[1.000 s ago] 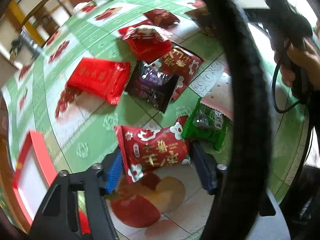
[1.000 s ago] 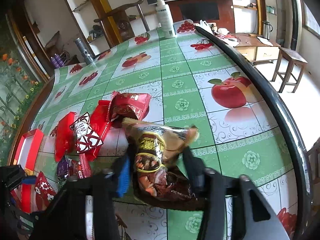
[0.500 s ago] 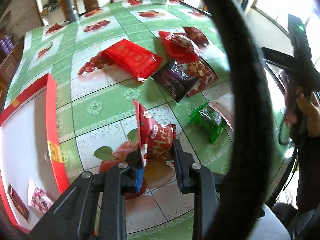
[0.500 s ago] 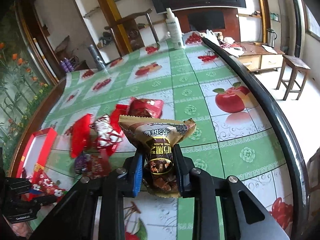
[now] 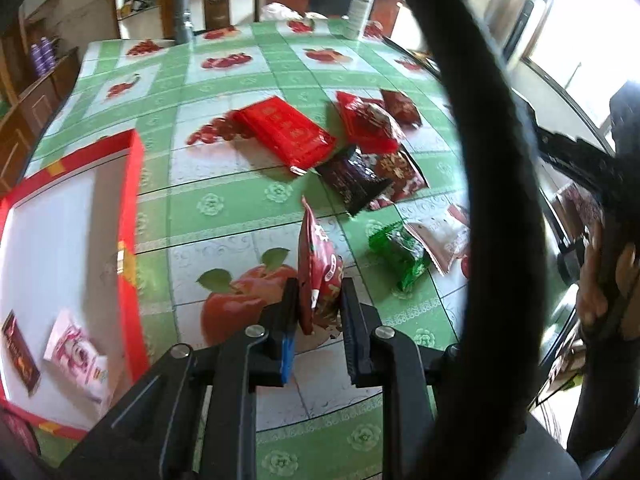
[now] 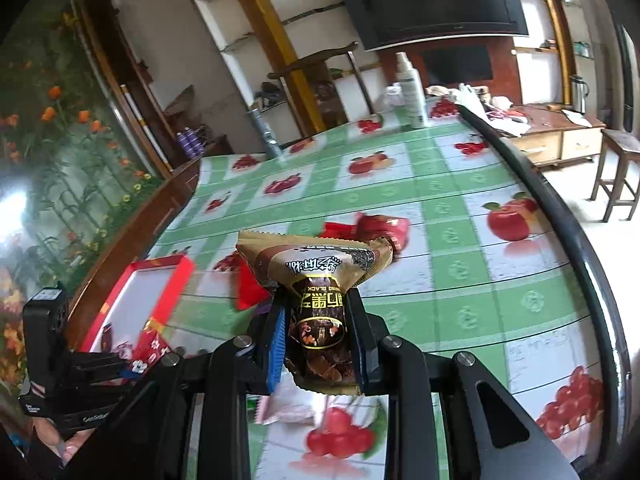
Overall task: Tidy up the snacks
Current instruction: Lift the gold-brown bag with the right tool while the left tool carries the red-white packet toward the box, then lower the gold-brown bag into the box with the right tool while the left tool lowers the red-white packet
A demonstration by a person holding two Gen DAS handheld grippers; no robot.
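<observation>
**Green apple-print tablecloth, 2 grippers each holding a snack**

Green-and-white tablecloth (image 5: pixel 224 216) printed with apples covers the table, with shelves and a dark screen behind it.

Left gripper (image 5: pixel 318 308) is clamped tight on a red flowered packet (image 5: pixel 318 268), held edge-on and lifted off the cloth. Right gripper (image 6: pixel 318 328) is closed on a brown-and-gold packet (image 6: pixel 316 280), whose crimped top fans out above the fingers.

Just right of the red flowered packet, a green packet (image 5: pixel 398 254) lies touching a pale pink packet (image 5: pixel 438 236). Farther off sit a dark purple packet (image 5: pixel 352 182), overlapping another red one, and a flat red packet (image 5: pixel 288 132).

At the left, a red tray (image 5: pixel 134 208) with a white floor holds 2 small packets near its near end. A white bottle (image 6: pixel 412 92) stands at the far edge.
</observation>
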